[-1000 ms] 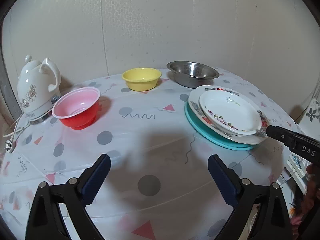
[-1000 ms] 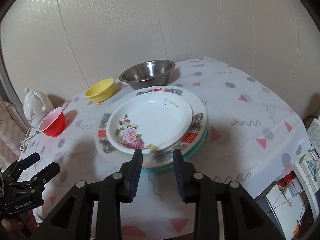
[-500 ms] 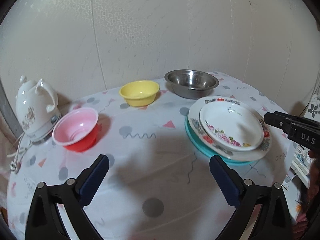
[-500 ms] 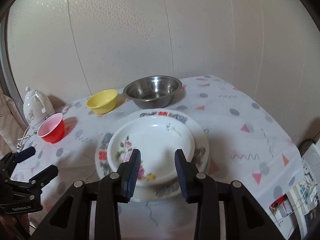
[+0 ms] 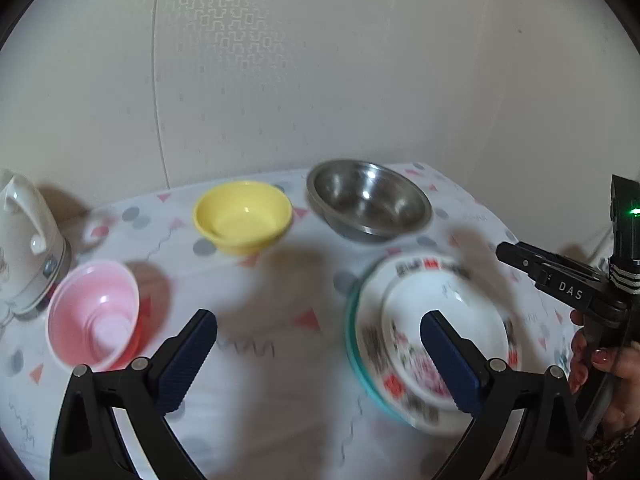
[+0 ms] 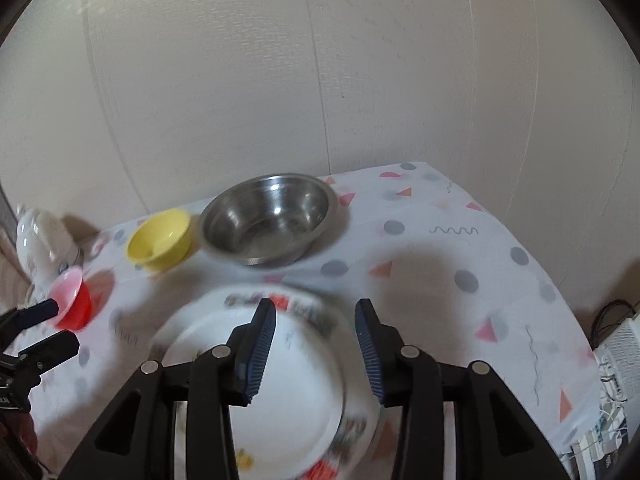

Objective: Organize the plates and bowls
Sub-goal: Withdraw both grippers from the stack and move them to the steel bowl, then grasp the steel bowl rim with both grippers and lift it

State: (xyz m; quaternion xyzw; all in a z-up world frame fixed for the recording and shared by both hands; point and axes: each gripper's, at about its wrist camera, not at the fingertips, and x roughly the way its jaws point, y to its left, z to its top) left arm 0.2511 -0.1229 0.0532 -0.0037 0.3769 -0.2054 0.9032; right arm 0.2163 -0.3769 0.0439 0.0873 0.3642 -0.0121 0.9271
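Stacked plates (image 6: 280, 400) lie under the parted, empty right hand-held gripper (image 6: 316, 344); left hand-held gripper (image 5: 320, 354) gapes wide.

The steel bowl (image 6: 269, 219) looks like brushed metal with bright glints. The yellow bowl (image 5: 243, 216) and pink bowl (image 5: 94, 316) look like smooth glossy plastic. The plates (image 5: 432, 344) and kettle (image 5: 24, 240) seem glazed and shiny. The tablecloth (image 6: 460, 256) is matt printed cloth.

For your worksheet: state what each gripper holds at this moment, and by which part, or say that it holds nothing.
Nothing is held. The left gripper is wide open above the tablecloth; the right gripper is open above the stacked plates, gripping none.
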